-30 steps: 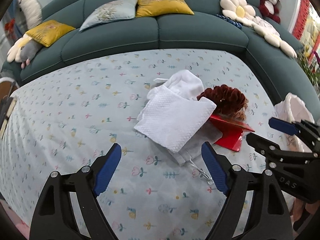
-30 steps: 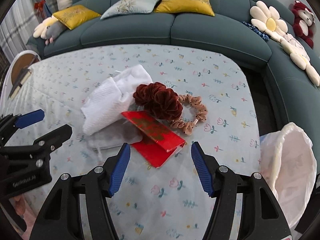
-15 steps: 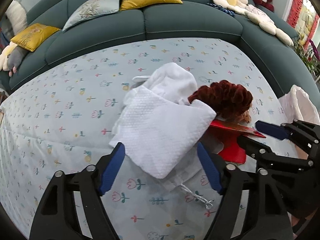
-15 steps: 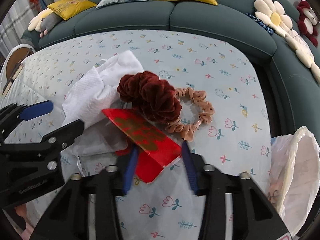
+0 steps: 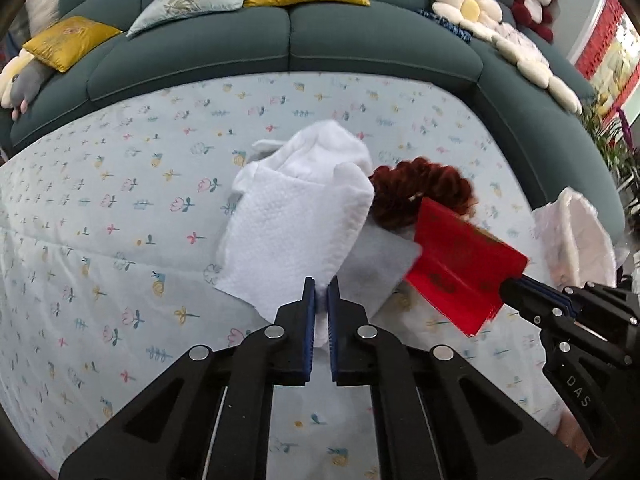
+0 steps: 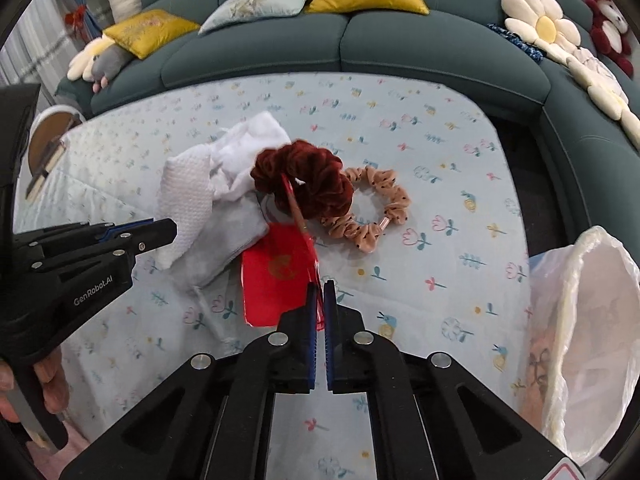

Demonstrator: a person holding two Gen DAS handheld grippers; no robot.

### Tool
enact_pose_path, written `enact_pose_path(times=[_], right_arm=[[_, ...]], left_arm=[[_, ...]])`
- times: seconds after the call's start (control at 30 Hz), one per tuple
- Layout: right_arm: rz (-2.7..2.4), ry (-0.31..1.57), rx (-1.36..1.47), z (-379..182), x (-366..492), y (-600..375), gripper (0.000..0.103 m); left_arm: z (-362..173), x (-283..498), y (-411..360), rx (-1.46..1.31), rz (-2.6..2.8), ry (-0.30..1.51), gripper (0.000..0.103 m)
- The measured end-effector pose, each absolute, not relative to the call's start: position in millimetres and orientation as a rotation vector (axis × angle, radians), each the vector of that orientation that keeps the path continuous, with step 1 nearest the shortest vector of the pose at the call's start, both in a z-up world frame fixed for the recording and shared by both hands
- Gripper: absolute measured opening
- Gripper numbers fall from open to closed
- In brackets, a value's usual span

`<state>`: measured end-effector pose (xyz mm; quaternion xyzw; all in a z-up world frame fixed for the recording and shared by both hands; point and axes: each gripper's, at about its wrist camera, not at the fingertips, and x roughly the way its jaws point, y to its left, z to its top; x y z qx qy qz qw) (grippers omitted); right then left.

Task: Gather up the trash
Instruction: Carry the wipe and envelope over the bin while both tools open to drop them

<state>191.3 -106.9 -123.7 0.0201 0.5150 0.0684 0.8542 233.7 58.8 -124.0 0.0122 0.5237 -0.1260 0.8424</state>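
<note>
A white textured paper towel (image 5: 292, 236) lies on the floral tablecloth, over a grey wipe (image 5: 376, 268). My left gripper (image 5: 321, 300) is shut on the towel's near edge; it also shows in the right wrist view (image 6: 132, 230). A red envelope (image 6: 276, 272) lies right of the wipe. My right gripper (image 6: 319, 304) is shut on its near corner, lifting one flap; it also shows in the left wrist view (image 5: 520, 284) with the envelope (image 5: 460, 264). A white towel bundle (image 5: 320, 152) lies behind the paper towel.
A dark red scrunchie (image 6: 308, 184) and a tan dotted scrunchie (image 6: 372, 216) lie behind the envelope. A white plastic bag (image 6: 592, 320) stands open at the table's right edge. A teal sofa (image 6: 360, 48) with cushions curves round the far side.
Both grippers moved forward and closed: the left onto the paper towel's edge, the right onto the red envelope, whose flap now stands up.
</note>
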Motion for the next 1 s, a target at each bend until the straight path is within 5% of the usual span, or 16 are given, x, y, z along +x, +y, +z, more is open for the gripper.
enact_pose_path(times=[1.0], right_arm=[[-0.034,0.757,0.159,28.0,104.2,-252.8,0.001]], left_arm=[[36.7,156.8,-82.4,-0.01,-0.512,0.874,0.005]])
